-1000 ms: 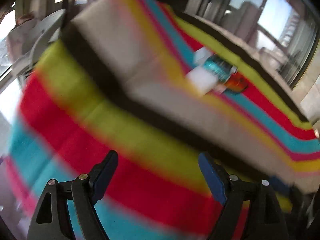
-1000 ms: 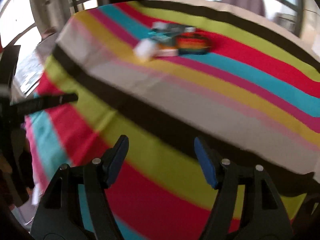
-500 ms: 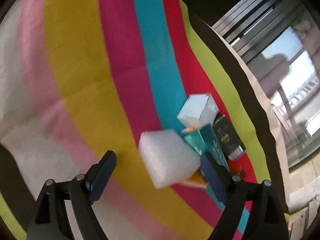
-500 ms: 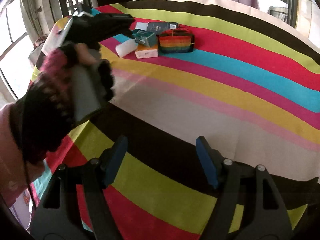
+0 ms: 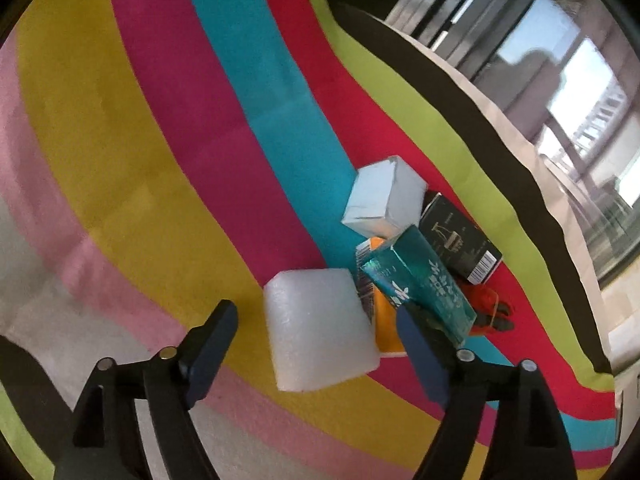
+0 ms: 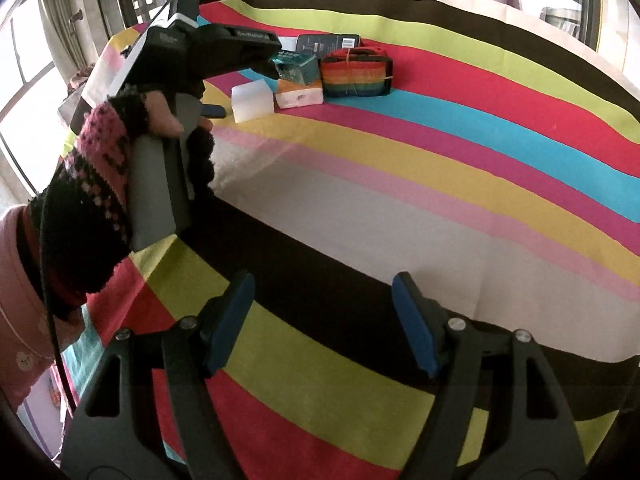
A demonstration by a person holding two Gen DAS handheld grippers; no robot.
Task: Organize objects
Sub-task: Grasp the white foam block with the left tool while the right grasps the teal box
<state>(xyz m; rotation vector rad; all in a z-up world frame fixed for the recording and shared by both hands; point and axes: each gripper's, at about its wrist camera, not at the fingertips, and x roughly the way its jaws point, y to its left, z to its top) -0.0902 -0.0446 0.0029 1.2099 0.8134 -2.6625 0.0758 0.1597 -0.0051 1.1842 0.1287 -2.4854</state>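
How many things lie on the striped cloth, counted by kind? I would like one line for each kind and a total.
White foam block: 1
Cardboard boxes: 4 (pale blue box, teal box, black box with barcode, orange and white box)
Rainbow-striped pouch: 1
Total: 6

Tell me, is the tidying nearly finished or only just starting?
Only just starting. Nothing looks sorted yet: the white foam block, teal box, pale blue box, dark box and rainbow strap bundle sit bunched together. The left gripper has open jaws around the foam block. The right gripper is empty, far back.
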